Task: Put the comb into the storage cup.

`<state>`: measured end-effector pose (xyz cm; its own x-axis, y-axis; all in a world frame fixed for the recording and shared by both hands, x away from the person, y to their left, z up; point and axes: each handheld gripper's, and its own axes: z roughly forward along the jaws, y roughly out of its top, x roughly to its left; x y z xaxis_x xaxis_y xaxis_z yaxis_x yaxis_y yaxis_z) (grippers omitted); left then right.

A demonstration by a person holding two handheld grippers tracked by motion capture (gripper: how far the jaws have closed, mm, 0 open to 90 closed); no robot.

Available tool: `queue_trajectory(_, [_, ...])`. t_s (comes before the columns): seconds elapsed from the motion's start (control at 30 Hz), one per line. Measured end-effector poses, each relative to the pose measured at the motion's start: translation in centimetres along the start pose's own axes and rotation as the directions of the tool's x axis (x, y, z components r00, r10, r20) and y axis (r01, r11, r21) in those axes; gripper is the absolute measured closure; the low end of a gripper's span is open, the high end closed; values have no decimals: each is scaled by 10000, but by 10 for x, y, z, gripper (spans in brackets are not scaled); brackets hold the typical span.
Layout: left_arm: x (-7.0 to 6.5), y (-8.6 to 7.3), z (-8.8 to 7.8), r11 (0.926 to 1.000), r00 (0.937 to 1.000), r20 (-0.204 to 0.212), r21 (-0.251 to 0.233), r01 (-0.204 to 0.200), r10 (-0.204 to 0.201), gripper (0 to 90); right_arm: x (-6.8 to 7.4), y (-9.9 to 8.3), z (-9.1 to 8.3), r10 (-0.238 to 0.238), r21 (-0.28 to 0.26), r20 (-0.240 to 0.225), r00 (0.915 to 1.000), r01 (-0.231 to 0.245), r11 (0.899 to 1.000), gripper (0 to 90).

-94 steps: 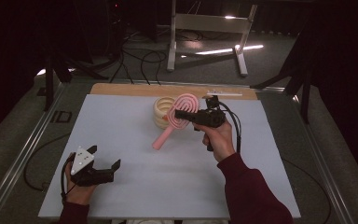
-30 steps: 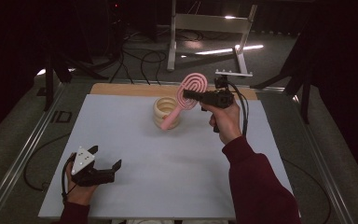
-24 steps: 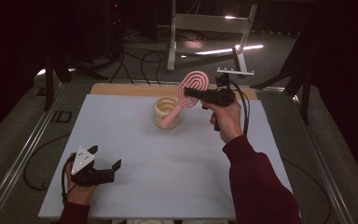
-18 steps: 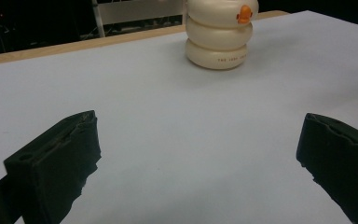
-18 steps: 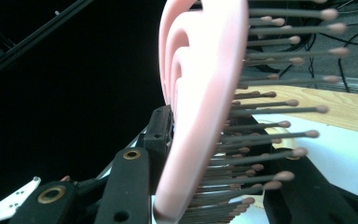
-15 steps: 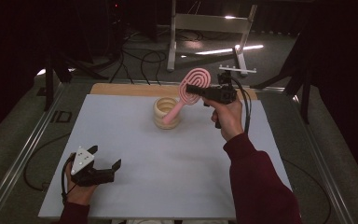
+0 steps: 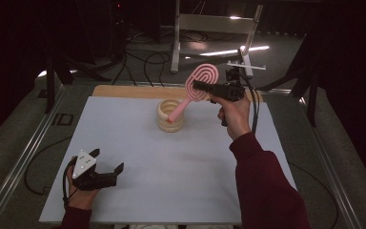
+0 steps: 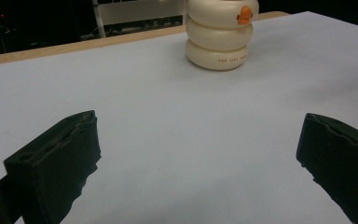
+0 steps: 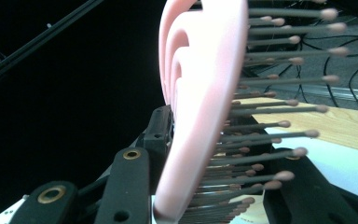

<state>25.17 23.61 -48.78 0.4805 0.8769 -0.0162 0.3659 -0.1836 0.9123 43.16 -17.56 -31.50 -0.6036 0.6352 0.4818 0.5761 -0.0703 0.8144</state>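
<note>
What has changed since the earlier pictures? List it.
The right gripper, jaws shut on the pink hairbrush, has lifted it and tipped it up. The brush lay low and slanted beside the cream holder; now its head stands high and its handle end dips toward the holder's opening. The left gripper, jaws open, has stayed on the white table. The holder has not moved.

The pink hairbrush (image 7: 201, 82) looks like smooth matt plastic (its bristles thin, grey, bead-tipped); below it, the cream ringed holder (image 7: 169, 115) has a glossy plastic sheen.
</note>
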Motion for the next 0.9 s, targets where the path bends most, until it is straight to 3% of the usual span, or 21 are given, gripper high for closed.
queue_trajectory(0.4, [0, 0, 0, 10000, 10000, -2, -7, 12, -12, 2, -1, 8, 0, -2, -289, 240, 9997, 9, 9996, 638])
queue_trajectory(0.9, [1, 0, 0, 10000, 10000, 3, -14, 21, -21, 2, -12, 9, 9, 331, -656, 613, 9976, -291, 9974, 638])
